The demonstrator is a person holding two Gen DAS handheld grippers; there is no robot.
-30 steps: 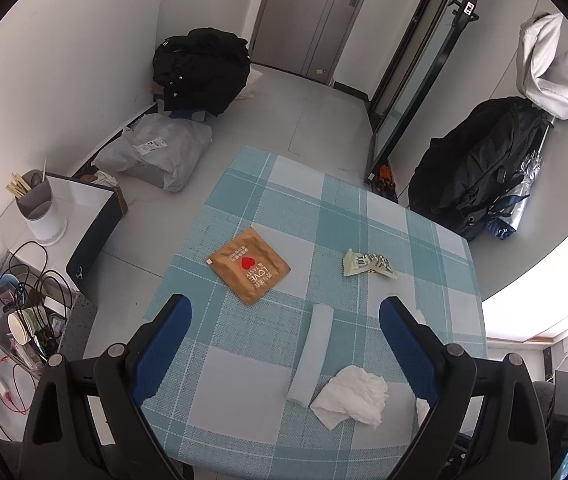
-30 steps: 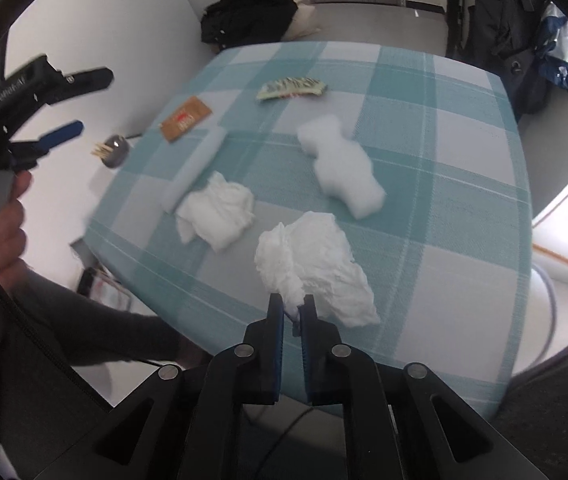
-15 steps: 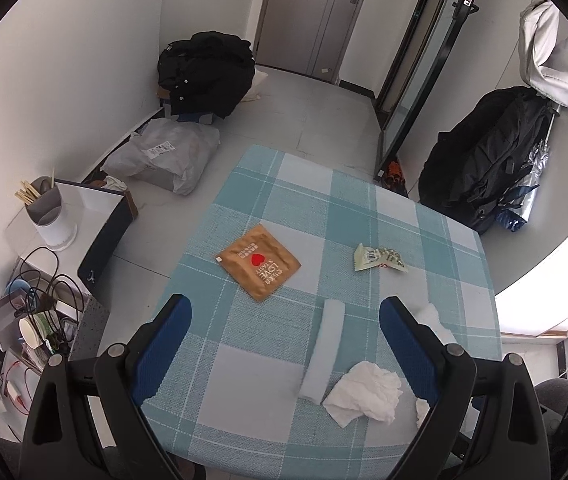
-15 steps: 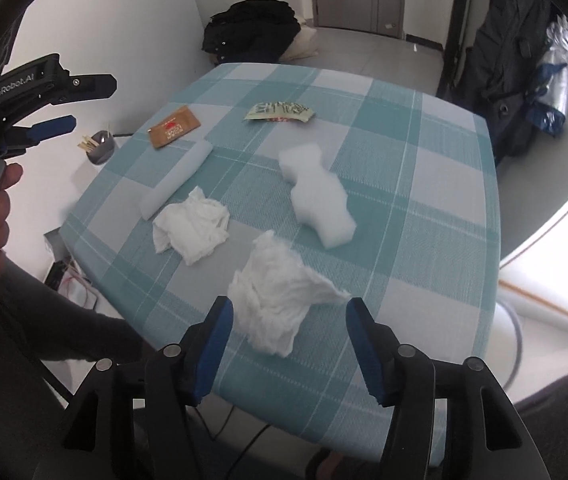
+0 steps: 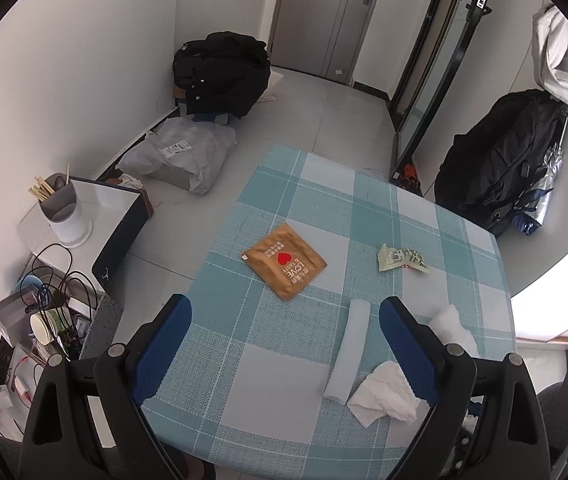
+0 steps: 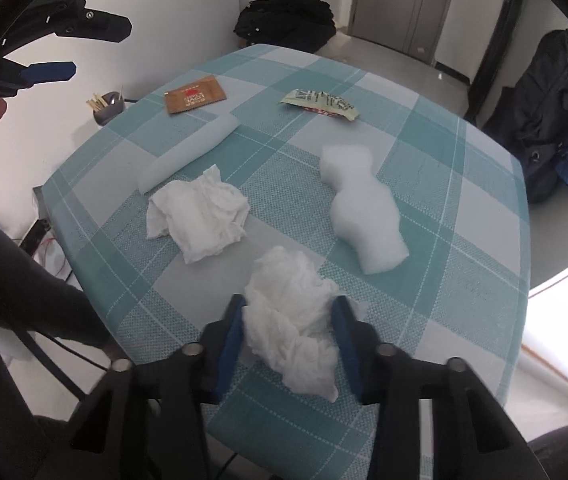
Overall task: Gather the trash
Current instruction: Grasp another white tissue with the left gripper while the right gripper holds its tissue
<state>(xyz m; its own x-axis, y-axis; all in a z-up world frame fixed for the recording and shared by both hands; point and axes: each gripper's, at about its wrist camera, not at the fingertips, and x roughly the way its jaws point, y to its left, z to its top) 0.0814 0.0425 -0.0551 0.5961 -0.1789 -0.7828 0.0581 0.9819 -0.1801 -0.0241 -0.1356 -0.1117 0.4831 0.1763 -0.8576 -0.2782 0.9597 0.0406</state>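
Note:
Trash lies on a teal checked tablecloth (image 6: pixel 456 184). My right gripper (image 6: pixel 288 314) is open, its blue fingers on either side of a crumpled white tissue (image 6: pixel 292 320) near the front edge. A second crumpled tissue (image 6: pixel 200 216) (image 5: pixel 384 396), a white foam lump (image 6: pixel 360 216), a flat white strip (image 6: pixel 192 152) (image 5: pixel 350 348), a brown sachet (image 6: pixel 194 98) (image 5: pixel 284 264) and a green-white wrapper (image 6: pixel 320 104) (image 5: pixel 402 258) lie further out. My left gripper (image 5: pixel 284 344) is open and empty, held high above the table's left side; it also shows in the right wrist view (image 6: pixel 68 52).
A low white side table (image 5: pixel 100 208) with a utensil cup (image 5: pixel 62 208) stands left of the table, with cables and boxes beside it. Bags lie on the floor by the wall (image 5: pixel 220 76). A black backpack (image 5: pixel 504 160) hangs at the right.
My right gripper opened from shut, then moved forward so its fingers now flank the near tissue. My left gripper rose and drew back slightly, still open.

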